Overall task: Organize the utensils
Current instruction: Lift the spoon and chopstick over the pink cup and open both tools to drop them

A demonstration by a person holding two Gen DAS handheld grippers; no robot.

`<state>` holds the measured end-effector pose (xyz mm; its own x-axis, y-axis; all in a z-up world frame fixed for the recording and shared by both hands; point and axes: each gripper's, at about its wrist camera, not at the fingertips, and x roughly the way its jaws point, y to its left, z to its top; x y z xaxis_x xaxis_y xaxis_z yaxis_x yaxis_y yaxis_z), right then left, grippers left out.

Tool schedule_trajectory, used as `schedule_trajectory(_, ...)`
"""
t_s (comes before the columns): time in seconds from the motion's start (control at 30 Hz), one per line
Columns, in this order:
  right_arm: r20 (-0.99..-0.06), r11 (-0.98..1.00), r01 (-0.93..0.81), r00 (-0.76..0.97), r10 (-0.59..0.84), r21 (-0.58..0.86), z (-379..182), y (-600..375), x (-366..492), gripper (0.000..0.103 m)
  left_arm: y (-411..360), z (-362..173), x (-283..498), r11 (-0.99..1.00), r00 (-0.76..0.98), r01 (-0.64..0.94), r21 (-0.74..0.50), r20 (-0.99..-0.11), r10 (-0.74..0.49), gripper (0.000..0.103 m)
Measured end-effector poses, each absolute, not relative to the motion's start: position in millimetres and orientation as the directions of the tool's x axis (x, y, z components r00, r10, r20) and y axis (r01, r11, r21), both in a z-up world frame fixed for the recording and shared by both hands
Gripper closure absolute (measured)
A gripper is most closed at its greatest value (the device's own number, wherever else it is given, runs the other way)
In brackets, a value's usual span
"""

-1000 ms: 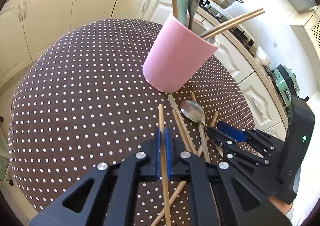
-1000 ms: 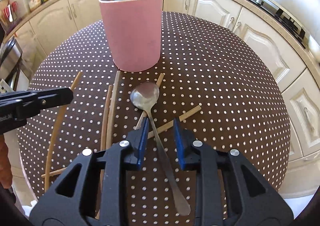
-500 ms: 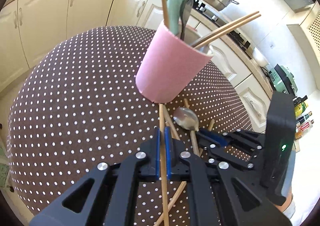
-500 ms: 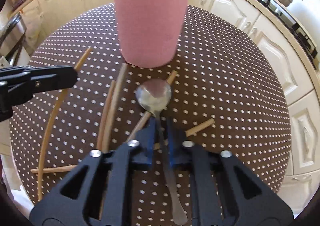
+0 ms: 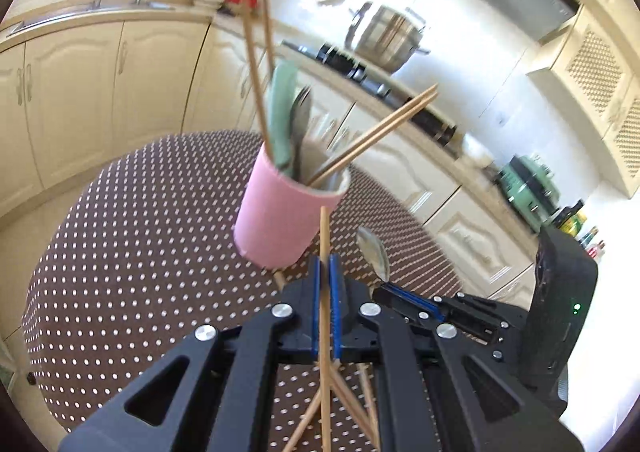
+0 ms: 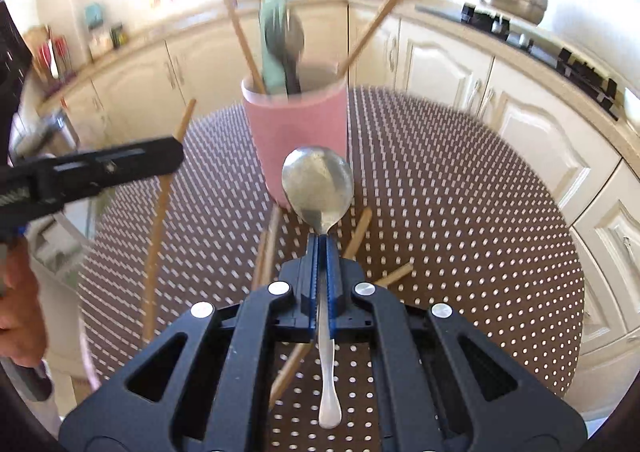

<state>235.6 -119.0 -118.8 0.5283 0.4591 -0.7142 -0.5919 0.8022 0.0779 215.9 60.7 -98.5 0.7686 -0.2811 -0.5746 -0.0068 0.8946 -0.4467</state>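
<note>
Left tool (image 5: 325,272) pinches a wooden chopstick (image 5: 324,236); right tool (image 6: 322,252) clamps a steel spoon (image 6: 318,184). Pink cup (image 6: 298,132) (smooth, apparently plastic) stands ahead on the dotted bench (image 6: 460,212).

Black angular right gripper (image 6: 322,248) frame, silver round screws, blue-lined jaws; bare skin at left.

A round table (image 6: 460,188) in a brown, white-dotted cloth bore an upright pink holder (image 6: 298,132); several loose wooden chopsticks (image 6: 269,244) lay crossed on the cloth just before it.
</note>
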Motion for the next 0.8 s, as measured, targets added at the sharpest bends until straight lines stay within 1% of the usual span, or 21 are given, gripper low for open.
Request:
schedule_trajectory(0.13, -0.639, 0.791, -0.596, 0.555, 0.532, 0.141, -94.0, -125.5, 226.2, 0.099, 59.4, -76.2, 210.9, 0.894, 0.804, 0.025, -0.447, -0.523, -0.284, 0.098)
schedule_trajectory(0.37, -0.549, 0.779, -0.608, 0.604, 0.578, 0.152, -56.7, -126.5, 221.0, 0.099, 60.4, -41.4, 209.8, 0.910, 0.860, 0.047, -0.413, -0.446, -0.247, 0.098)
schedule_trajectory(0.6, -0.469, 0.774, -0.613, 0.643, 0.606, 0.160, -22.9, -118.7, 230.3, 0.099, 57.7, -4.0, 220.2, 0.944, 0.925, 0.031, -0.328, -0.349, -0.152, 0.098)
schedule_trajectory(0.73, -0.436, 0.775, -0.613, 0.661, 0.611, 0.157, -9.0, -112.4, 238.5, 0.099, 56.1, 14.7, 225.8, 0.960, 0.959, 0.018, -0.279, -0.268, -0.096, 0.098)
schedule_trajectory(0.8, -0.414, 0.777, -0.610, 0.673, 0.613, 0.159, -2.7, -111.2, 243.2, 0.099, 58.0, 21.8, 228.3, 0.962, 0.972, 0.003, -0.273, -0.225, -0.067, 0.098)
